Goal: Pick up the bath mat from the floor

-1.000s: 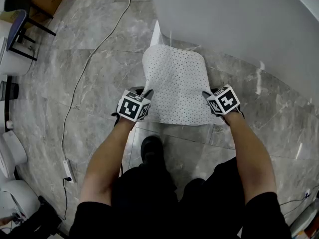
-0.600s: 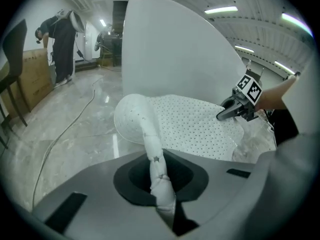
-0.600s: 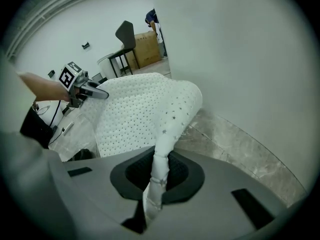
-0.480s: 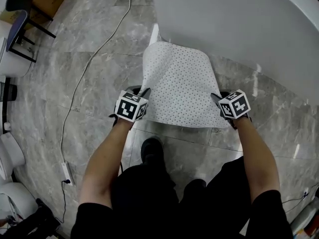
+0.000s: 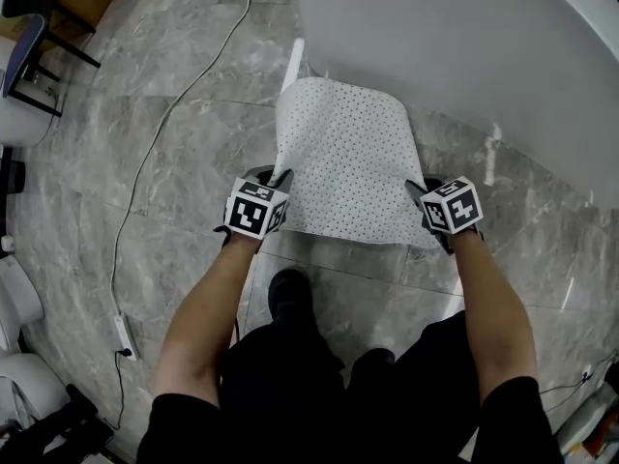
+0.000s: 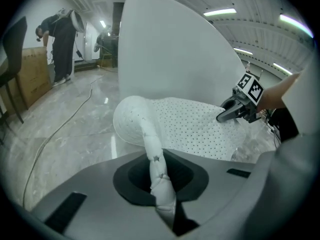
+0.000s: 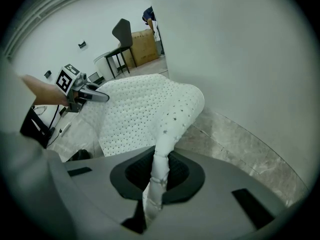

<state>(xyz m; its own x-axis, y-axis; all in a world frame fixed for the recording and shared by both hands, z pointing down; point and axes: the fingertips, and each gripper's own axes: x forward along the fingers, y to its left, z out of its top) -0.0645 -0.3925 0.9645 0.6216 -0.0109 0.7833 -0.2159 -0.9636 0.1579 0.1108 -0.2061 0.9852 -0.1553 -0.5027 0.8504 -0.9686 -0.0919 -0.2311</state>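
Note:
The white perforated bath mat (image 5: 346,162) hangs stretched between both grippers above the grey marble floor, its far end drooping beside the white tub wall. My left gripper (image 5: 280,180) is shut on the mat's near left corner, and in the left gripper view the pinched fold of the bath mat (image 6: 159,179) runs through the jaws. My right gripper (image 5: 416,189) is shut on the near right corner; the right gripper view shows the bath mat (image 7: 160,169) squeezed between its jaws. Each gripper view also catches the other gripper: the right gripper (image 6: 226,115) and the left gripper (image 7: 98,97).
A large white bathtub (image 5: 464,46) curves across the far right. A white cable (image 5: 160,133) runs over the floor at left to a power strip (image 5: 122,334). A black chair (image 5: 29,27) and white fixtures line the left edge. My shoes (image 5: 290,293) stand below the mat. A person (image 6: 62,39) stands far off.
The mat has been pulled wider and flatter: my right gripper moved right and slightly toward me, while the left stayed nearly still.

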